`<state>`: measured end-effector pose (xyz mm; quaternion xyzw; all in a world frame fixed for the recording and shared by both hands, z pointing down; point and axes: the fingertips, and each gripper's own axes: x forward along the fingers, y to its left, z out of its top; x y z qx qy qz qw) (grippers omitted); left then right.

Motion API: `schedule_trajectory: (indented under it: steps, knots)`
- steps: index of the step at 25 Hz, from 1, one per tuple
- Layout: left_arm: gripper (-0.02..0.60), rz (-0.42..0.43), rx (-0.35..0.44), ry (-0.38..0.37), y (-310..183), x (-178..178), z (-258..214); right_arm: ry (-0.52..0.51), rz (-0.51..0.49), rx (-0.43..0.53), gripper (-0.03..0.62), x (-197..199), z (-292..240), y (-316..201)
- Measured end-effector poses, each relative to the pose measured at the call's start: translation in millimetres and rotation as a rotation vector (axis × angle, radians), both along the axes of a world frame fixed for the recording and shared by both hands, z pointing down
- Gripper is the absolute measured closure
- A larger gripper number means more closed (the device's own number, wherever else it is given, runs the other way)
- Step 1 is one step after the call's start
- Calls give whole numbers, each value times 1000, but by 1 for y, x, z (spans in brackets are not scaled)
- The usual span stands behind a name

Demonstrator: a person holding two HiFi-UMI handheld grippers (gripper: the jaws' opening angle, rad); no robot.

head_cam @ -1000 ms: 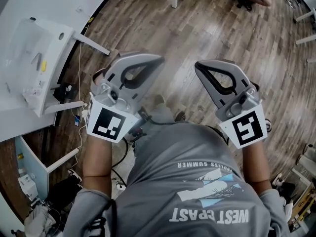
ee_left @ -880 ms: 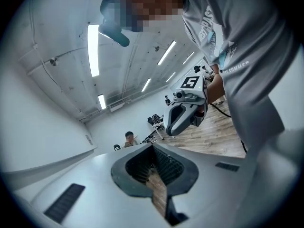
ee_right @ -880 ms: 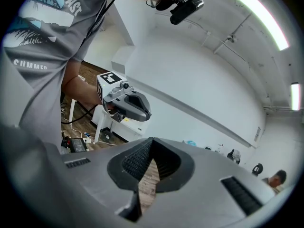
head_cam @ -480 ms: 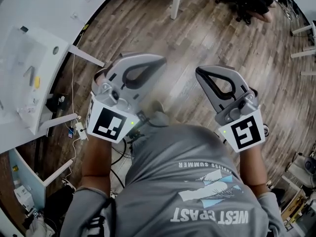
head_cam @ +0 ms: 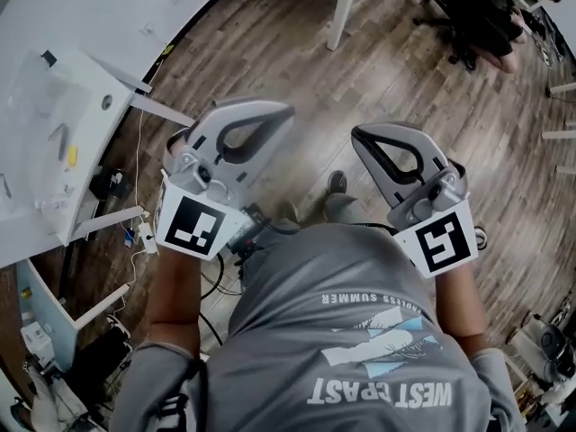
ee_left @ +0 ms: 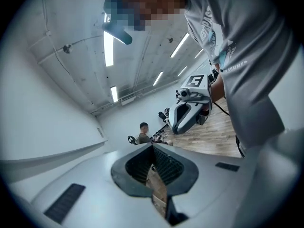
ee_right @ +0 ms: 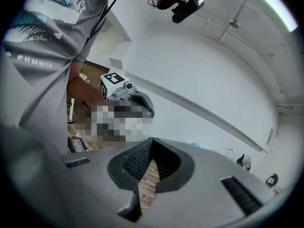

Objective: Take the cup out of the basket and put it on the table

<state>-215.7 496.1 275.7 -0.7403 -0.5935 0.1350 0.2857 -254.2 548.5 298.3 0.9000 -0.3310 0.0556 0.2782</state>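
Ahead of tongs: just floor (head_cam: 306,70). Left tongs (ee_left: 153,147) and right tongs (ee_right: 152,141) are pressed together, empty. Cup and basket not in view; desk (head_cam: 108,7) off left. Locate basket first, spread tongs before reaching in.

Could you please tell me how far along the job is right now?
Nothing looks done: no cup or basket shows in any view. In hand: nothing; the left gripper and right gripper are held out over the wood floor, jaws together and empty. Left: everything, from reaching the basket to setting the cup down.
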Motion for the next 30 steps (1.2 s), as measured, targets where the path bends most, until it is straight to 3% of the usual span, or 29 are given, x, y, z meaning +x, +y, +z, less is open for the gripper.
schedule_trajectory:
  steps: [5,13,20,30]
  knots:
    - [574,-123,20,-11,35,37,1,28,-144,20,583,45,-3,35]
    - [574,-280,60,-31,71,87,-2,63,-285,54,583,113,-16,77]
    - [574,-358,82,-44,55,126,0,54,-358,81,583,158,-19,61]
    - [574,-418,9,-19,7,206,-5,51,-416,0,583,240,-17,12]
